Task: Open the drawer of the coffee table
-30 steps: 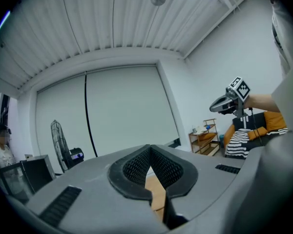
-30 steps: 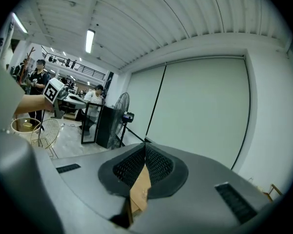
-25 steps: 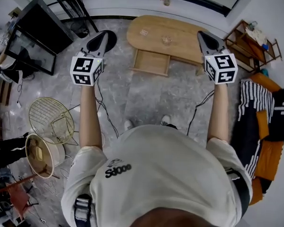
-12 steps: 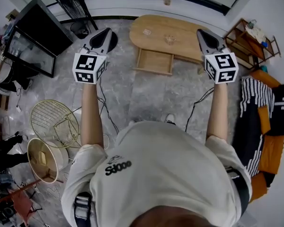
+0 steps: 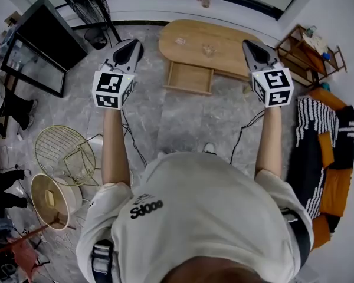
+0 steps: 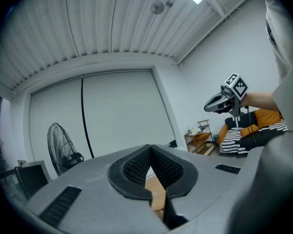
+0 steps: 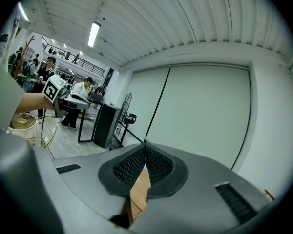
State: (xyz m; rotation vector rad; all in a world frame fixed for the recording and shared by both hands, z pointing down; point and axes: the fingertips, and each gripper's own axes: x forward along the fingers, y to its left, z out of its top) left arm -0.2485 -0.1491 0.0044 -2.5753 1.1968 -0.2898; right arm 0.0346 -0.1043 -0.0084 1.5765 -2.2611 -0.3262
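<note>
Status: the drawer step looks finished, or close to it. The shallow light-wood drawer (image 5: pixel 189 78) stands pulled out of the front of the oval light-wood coffee table (image 5: pixel 224 37), on the side facing us, over the grey stone floor (image 5: pixel 183 119). As far as the head view shows, it is empty inside.

The left gripper (image 5: pixel 131 44) is clenched with nothing in it: its own view shows the black ribbed pads meeting at the tips. The right gripper (image 5: pixel 247 42) is the same, pads together and gripping nothing. We hold both out at arm's length, about level, one either side of the table. Neither touches the table or the drawer.

Our read is that we're in the hands-off phase. If the drawer has more travel, the next move needs one pair of jaws released. That gripper then has to drop low and tip down toward the drawer's front edge. We can't make out a handle from here.
</note>
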